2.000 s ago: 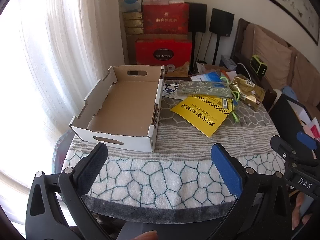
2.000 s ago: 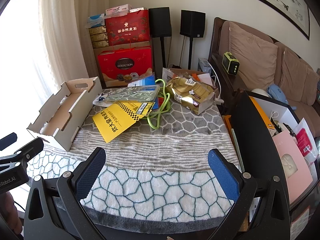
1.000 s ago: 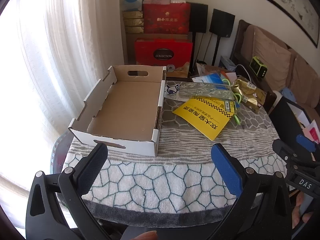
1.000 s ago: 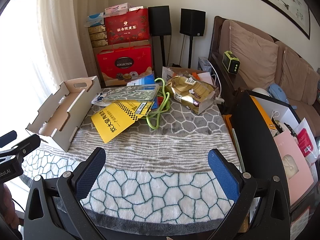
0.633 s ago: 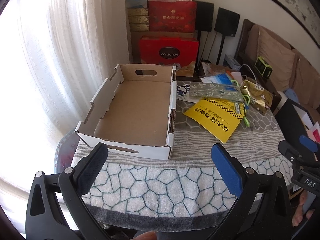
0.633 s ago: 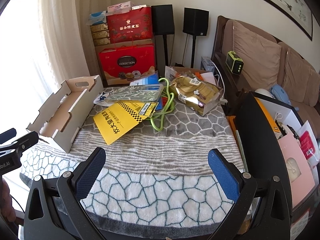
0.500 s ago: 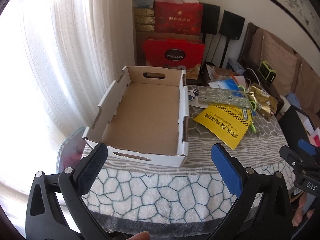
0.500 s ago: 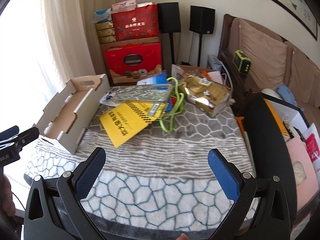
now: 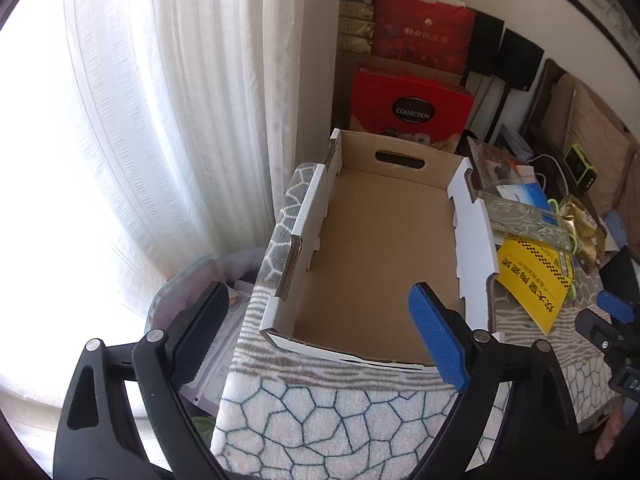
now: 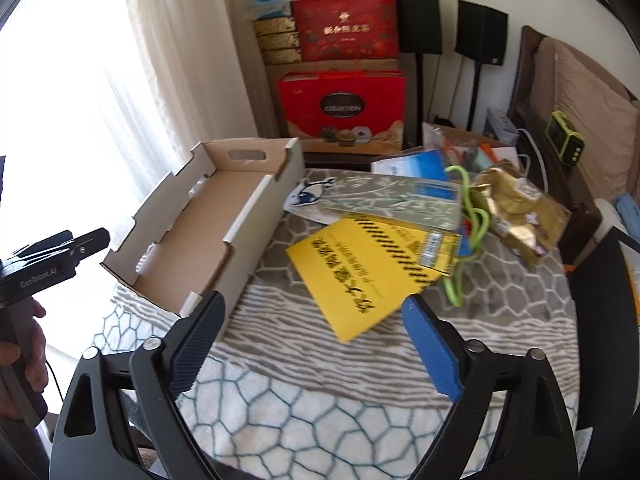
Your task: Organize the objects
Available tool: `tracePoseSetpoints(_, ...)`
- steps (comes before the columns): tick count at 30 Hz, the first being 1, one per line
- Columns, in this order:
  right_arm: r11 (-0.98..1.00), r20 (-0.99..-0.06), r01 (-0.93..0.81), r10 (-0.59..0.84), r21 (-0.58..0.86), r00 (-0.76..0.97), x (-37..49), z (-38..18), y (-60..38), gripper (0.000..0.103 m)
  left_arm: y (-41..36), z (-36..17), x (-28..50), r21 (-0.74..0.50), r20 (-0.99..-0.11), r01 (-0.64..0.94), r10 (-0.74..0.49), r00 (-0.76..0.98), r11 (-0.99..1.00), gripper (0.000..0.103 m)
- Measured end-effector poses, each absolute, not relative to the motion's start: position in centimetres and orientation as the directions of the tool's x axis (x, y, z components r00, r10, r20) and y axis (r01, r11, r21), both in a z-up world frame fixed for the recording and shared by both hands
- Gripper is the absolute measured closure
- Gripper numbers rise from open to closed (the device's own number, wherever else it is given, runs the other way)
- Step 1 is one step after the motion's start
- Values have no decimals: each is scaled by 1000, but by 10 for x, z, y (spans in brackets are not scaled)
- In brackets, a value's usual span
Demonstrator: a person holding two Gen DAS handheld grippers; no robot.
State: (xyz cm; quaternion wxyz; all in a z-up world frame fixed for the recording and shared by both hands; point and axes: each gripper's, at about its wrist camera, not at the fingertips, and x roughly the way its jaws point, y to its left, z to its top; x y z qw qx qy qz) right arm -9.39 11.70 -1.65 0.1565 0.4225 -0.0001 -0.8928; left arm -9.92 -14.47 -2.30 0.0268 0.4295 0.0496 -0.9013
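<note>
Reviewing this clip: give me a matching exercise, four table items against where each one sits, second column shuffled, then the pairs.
Things:
1. cardboard tray
2. yellow packet
3. gold bag
4. green cord

Places:
A. right end of the table, toward the sofa
B. between the yellow packet and the gold bag
C. window side of the table, nothing inside
D. middle of the blanket, partly under a clear bamboo-print packet

Pairs: 1-C, 2-D, 3-A, 4-B
</note>
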Motion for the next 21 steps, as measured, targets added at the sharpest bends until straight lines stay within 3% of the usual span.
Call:
tracePoseSetpoints(7,-929,-798,300,-344,215,-495,-119,-38,80,46,-160,-47,-116,-77,-816,92,10,-577,-993,33)
tracePoseSetpoints(14,-917,-835,261,-386,301,-394,-141,-66,55,56,-163,-67,-128,-137,-846,70,80,-527,-988,52)
tracePoseSetpoints(19,-911,-839,243,-404,333,-365,-148,-72,49,64,-165,-72,-128,-142,-849,65,88,-521,-988,55)
tracePoseSetpoints(21,-908,-838,247,-410,339,-360,-148,-72,47,70,-166,-72,-125,-145,-848,57,94,-522,-988,61)
